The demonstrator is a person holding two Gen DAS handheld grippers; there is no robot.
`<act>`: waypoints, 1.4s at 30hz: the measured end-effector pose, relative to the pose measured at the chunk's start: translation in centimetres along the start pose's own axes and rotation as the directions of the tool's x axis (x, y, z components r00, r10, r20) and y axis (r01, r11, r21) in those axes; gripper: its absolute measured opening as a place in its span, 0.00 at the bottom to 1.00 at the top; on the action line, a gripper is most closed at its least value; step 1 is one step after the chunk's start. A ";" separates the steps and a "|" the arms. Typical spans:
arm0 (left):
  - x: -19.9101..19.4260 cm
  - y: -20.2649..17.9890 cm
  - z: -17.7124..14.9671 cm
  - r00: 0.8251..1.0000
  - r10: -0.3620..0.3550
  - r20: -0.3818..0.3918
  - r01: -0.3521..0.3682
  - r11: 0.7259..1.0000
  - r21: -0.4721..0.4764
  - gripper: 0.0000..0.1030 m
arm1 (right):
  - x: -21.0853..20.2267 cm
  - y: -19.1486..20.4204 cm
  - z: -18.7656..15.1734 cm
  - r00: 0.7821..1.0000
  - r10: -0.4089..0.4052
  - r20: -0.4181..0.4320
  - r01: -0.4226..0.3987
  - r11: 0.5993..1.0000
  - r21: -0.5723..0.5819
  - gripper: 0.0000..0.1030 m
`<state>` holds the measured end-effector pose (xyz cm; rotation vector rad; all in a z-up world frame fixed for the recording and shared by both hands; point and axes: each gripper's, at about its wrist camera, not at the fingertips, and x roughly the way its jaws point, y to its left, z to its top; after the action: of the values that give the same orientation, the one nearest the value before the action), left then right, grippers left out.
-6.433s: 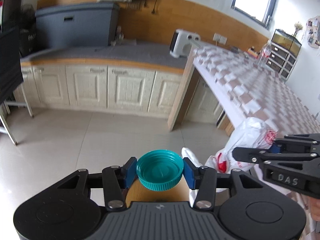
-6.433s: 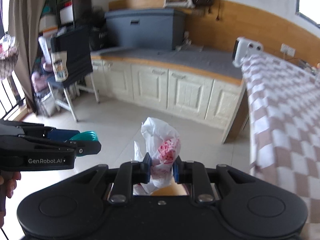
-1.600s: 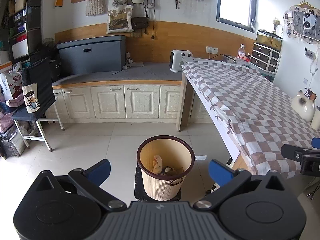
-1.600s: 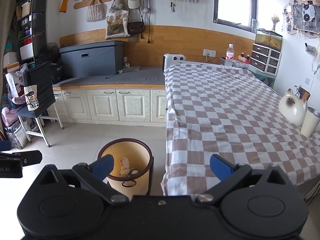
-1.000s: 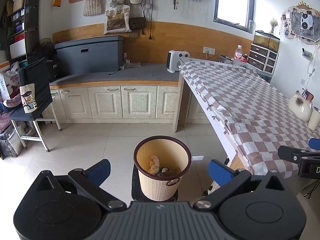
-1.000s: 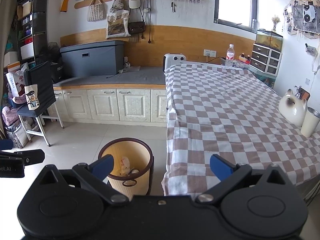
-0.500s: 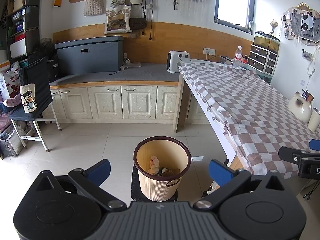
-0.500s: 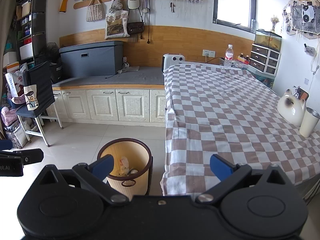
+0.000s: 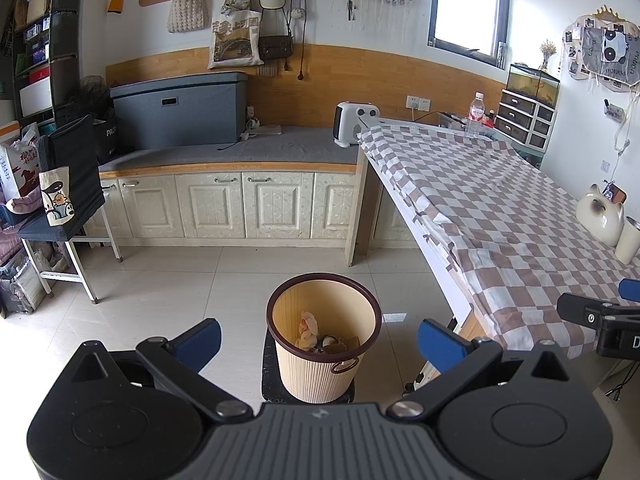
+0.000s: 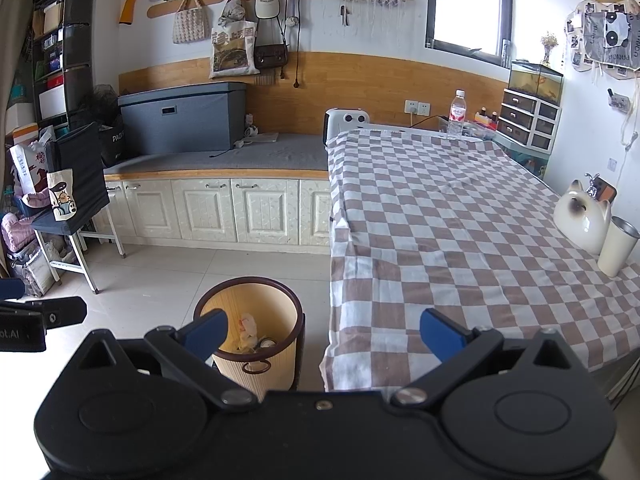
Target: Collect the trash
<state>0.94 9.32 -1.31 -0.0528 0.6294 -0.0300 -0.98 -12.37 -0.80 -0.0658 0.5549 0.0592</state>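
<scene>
Broadly, the checked tablecloth [image 10: 460, 240] filled the ground ahead of and to the right of the right gripper [image 10: 322, 330]; its near hem hung just past the right finger. No trash showed on the cloth, only a cat-shaped ornament [image 10: 582, 220] and a pale cup [image 10: 618, 252] far off to the right.

The waste bin [image 9: 323, 336] sat on a dark stand [image 9: 270, 372] directly ahead of and below the left gripper [image 9: 318, 338], framed between its spread fingers. In the right wrist view the same bin lay behind the left finger. Crumpled paper and scraps [image 9: 310, 326] lay in the bottom of the bin.

Both pairs of jaws stood wide apart, holding nothing.

Judgement: collection looked finished or near it.

Risks from here:
- Bin perched on a small stand; a low sweep of either gripper could clip the rim and tip it, spilling the contents.
- Hanging cloth hem close to the right finger; a snag could drag the cloth and pull the cup or ornament off.
- Any scraps under the table edge would be hidden from both cameras and missed.
</scene>
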 end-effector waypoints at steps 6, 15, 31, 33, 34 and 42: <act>0.0 -0.1 0.1 1.000 -0.001 0.002 0.001 1.000 0.000 1.00 | 0.0 0.0 0.0 1.000 -0.001 -0.002 0.001 1.000 0.002 1.00; 0.0 -0.2 0.1 1.000 0.000 0.002 0.000 1.000 0.000 1.00 | 0.0 -0.1 0.0 1.000 0.000 -0.002 0.000 1.000 0.001 1.00; 0.0 -0.2 0.1 1.000 -0.001 0.002 0.001 1.000 -0.001 1.00 | -0.1 -0.3 -0.1 1.000 -0.002 -0.004 0.002 1.000 0.004 1.00; -0.1 -0.4 0.1 1.000 -0.001 0.002 0.001 1.000 0.000 1.00 | -0.1 -0.3 -0.1 1.000 -0.001 -0.005 0.001 1.000 0.004 1.00; -0.1 -0.5 0.1 1.000 -0.001 0.002 0.001 1.000 0.000 1.00 | -0.1 -0.3 -0.1 1.000 -0.001 -0.005 0.001 1.000 0.004 1.00; -0.1 -0.9 0.2 1.000 -0.005 0.002 0.005 1.000 -0.002 1.00 | -0.1 -0.2 -0.1 1.000 -0.001 -0.004 0.001 1.000 0.004 1.00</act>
<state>0.98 8.49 -1.03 -0.0565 0.6274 -0.0342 -1.12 -12.57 -0.79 -0.0620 0.5586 0.0571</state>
